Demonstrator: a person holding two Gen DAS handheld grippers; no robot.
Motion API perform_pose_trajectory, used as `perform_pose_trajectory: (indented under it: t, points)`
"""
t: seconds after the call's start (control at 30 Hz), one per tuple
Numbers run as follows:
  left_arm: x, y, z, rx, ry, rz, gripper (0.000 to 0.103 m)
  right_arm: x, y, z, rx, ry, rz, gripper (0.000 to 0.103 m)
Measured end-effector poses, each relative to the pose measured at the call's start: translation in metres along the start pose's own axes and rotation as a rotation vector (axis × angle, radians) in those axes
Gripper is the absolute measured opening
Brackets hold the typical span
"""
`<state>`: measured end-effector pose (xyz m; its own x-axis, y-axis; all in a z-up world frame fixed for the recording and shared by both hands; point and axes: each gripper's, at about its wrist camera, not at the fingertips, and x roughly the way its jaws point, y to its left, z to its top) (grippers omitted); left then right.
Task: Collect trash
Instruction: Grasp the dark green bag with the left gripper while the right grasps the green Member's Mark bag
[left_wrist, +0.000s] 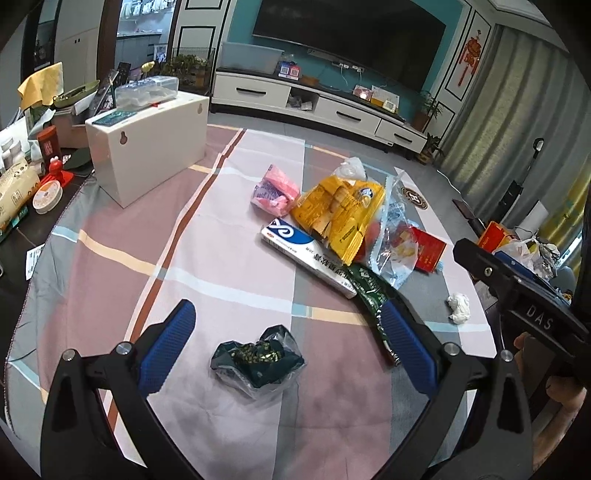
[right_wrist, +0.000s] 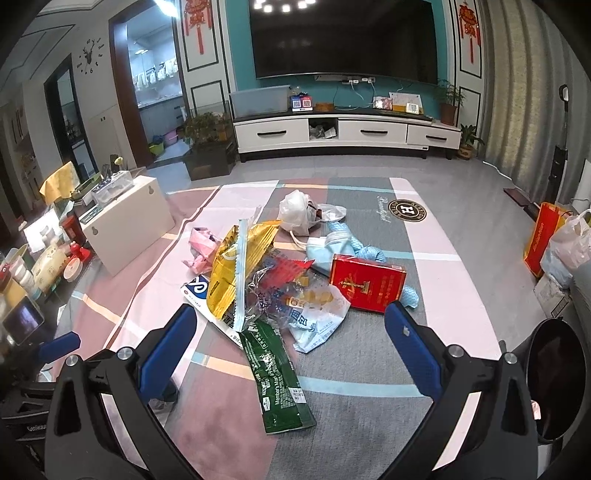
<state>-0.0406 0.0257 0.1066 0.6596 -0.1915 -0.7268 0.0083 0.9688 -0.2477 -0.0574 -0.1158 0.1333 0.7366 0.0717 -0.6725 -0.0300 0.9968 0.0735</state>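
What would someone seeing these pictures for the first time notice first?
Most likely the heap of trash in the middle of the patchwork cloth, topped by a crumpled yellow wrapper with a red box to its right. Nearer the cameras, a dark green crumpled bag lies alone between the open jaws of the left gripper, and a long green wrapper lies before the open right gripper.

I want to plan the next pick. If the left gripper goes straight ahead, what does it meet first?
Probably the dark crumpled wrapper, lying alone between the open fingers of the left gripper; depth is uncertain.
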Motion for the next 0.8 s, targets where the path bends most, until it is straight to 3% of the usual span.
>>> perform_pose_trajectory:
  t: [0.37, 0.6, 0.8]
  points:
    - [0.038, 0.008, -0.019, -0.024, 0.156, 0.019, 0.1, 0.037, 0.004, -0.013, 0.002, 0.128, 0.076, 0.099]
    - [0.057, 0.009, -0.032, -0.032, 0.229, 0.024, 0.096, 0.075, 0.008, -0.031, 0.02, 0.27, 0.119, 0.079]
    - [0.065, 0.007, -0.039, -0.003, 0.251, 0.074, 0.08, 0.092, 0.018, -0.043, -0.028, 0.326, 0.089, 0.062]
